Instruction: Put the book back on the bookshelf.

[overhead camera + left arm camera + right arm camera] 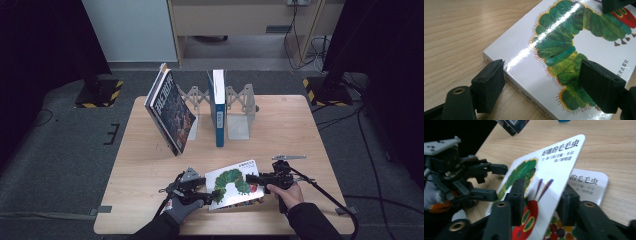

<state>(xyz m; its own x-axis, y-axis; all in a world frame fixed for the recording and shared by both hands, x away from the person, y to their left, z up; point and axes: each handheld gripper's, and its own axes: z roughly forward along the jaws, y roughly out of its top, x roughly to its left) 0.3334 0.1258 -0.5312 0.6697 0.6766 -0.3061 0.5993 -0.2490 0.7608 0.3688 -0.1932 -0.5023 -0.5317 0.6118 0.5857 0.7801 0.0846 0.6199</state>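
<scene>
caterpillar book (pixel 234 184) lies flat, long axis slanting rightward-away.

Chinese lettering on the picture book

The picture book's (pixel 554 170) lifted cover reads 好餓的毛毛虫 at the upper right of the right gripper view; the page (pixel 590 183) beneath repeats 的毛毛虫. The smaller print under the title is unreadable.

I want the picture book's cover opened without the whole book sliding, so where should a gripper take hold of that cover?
Grip the free edge of the white caterpillar-print cover opposite the spine, coming from the person's right. That edge is already lifted off the pages, and the right gripper has its fingers closed on it, one above and one beneath.
</scene>
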